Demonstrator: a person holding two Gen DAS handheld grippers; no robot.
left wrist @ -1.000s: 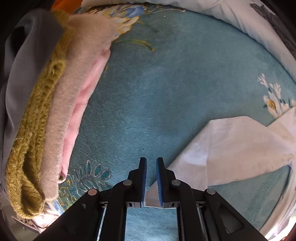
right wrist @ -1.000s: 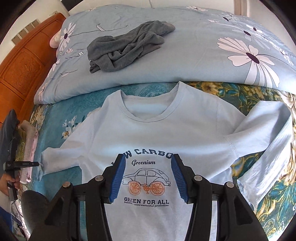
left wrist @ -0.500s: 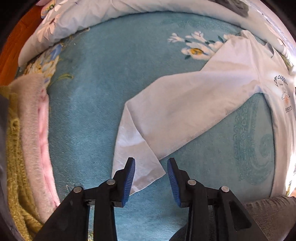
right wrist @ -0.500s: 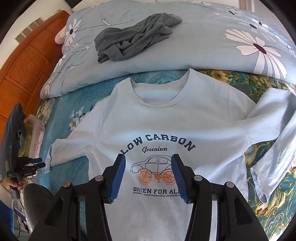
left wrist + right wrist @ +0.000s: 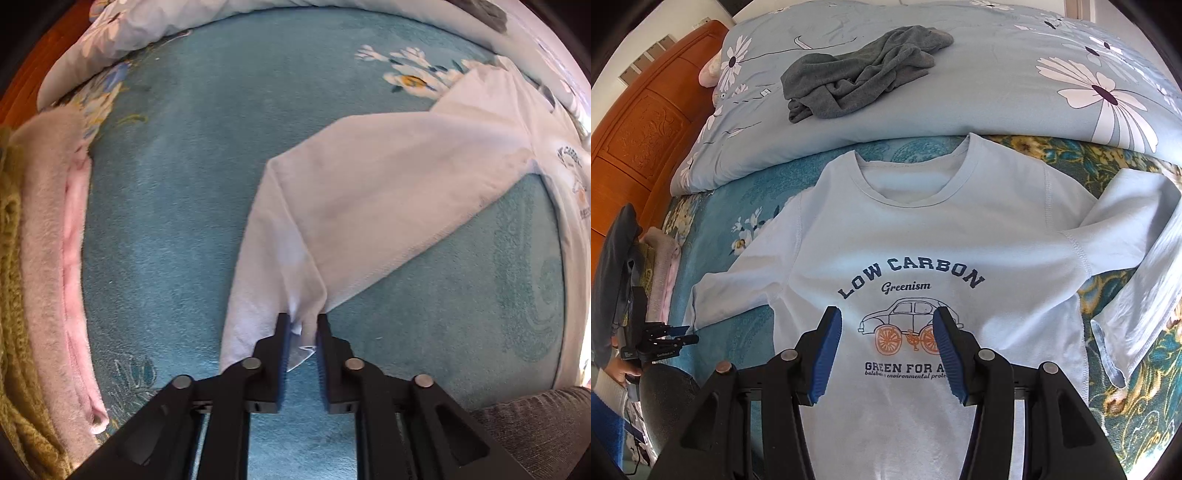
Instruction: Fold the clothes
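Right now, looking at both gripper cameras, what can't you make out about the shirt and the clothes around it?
- T-shirt hem: right wrist view, behind the right hand-held gripper and bottom edge.
- Sleeve cuff: left wrist view, bunched inside the left hand-held gripper.
- Folded stack: cut off at the left edge.

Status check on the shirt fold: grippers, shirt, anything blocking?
Left gripper shut on sleeve cuff. Right gripper open over T-shirt, spread flat, unfolded. Folded stack beside it, not obstructing.
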